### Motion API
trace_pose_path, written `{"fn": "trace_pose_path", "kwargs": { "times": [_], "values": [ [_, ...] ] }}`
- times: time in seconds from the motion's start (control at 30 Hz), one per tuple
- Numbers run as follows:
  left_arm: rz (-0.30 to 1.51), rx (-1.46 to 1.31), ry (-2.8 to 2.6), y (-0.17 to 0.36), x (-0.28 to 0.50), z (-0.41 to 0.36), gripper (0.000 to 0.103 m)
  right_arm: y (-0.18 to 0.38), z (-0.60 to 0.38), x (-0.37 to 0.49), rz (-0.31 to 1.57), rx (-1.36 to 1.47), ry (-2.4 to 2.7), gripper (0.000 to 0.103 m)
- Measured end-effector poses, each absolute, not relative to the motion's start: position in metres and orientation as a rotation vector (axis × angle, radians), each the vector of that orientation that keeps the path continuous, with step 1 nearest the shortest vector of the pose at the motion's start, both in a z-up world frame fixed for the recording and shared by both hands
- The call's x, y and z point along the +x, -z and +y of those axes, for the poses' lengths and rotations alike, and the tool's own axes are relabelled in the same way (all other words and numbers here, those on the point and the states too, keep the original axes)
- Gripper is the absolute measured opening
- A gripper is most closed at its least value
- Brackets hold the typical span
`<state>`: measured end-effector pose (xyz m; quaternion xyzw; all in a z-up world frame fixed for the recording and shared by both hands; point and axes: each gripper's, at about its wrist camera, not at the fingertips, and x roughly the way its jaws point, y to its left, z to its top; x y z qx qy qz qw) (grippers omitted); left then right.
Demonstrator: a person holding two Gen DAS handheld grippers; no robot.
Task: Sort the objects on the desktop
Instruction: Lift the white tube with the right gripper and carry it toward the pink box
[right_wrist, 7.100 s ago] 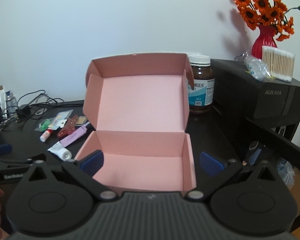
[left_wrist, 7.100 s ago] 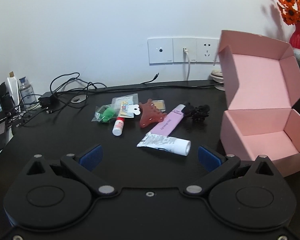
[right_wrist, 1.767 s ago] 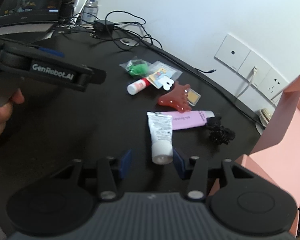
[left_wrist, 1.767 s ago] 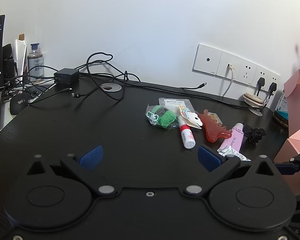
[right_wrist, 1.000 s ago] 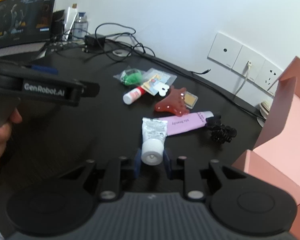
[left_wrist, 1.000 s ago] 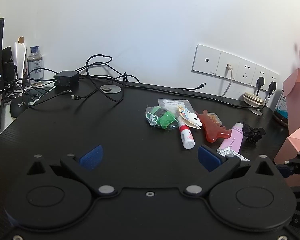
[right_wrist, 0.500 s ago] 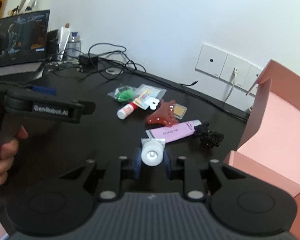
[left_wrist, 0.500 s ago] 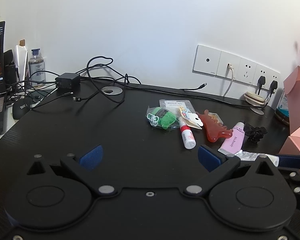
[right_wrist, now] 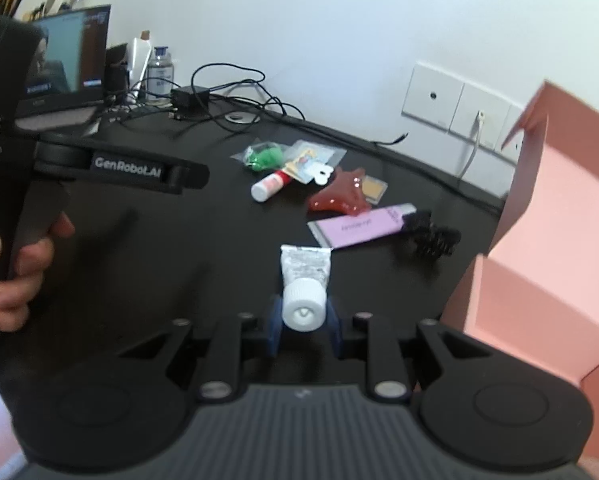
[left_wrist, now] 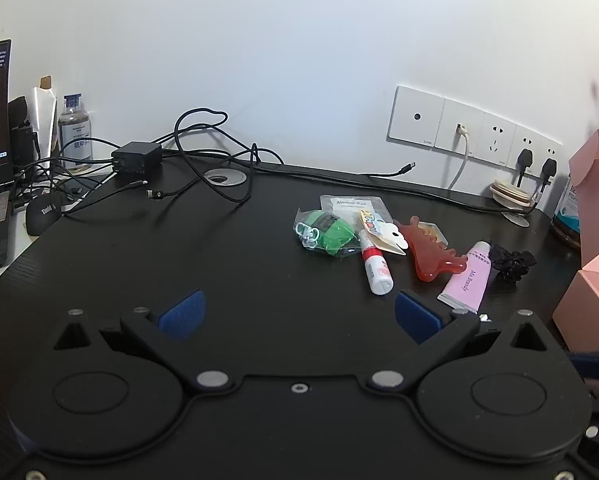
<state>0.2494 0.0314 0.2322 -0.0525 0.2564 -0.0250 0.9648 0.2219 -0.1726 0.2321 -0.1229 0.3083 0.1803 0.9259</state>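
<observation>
We've got the right gripper (right_wrist: 304,322) clamped on the white tube (right_wrist: 305,280) at lower centre, left gripper (left_wrist: 299,312) wide open and empty, pink box (right_wrist: 539,248) at right, roughly 6 items left on the desk (left_wrist: 179,264).

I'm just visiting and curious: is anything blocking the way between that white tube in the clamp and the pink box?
Nothing visible does. The right gripper is shut on the white tube, and the pink box stands open just to its right. The black hair clip and pink tube lie farther back on the desk, clear of that path.
</observation>
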Motion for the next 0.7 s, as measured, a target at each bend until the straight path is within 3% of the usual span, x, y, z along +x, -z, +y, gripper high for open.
{"fn": "trace_pose_path", "kwargs": {
  "times": [0.2,0.33,0.4,0.7],
  "values": [
    [0.522,-0.107,0.049,-0.232,0.249,0.032,0.103,-0.226,-0.176,0.224,0.684,-0.133,-0.370,0.023],
    [0.520,-0.101,0.051,-0.232,0.249,0.031,0.103,-0.225,-0.163,0.218,0.669,-0.260,-0.347,0.026],
    [0.519,-0.100,0.051,-0.232,0.249,0.031,0.103,-0.226,-0.156,0.214,0.648,-0.328,-0.334,0.037],
    [0.519,-0.102,0.049,-0.232,0.249,0.030,0.103,-0.220,-0.122,0.206,0.555,-0.595,-0.321,0.037]
  ]
}}
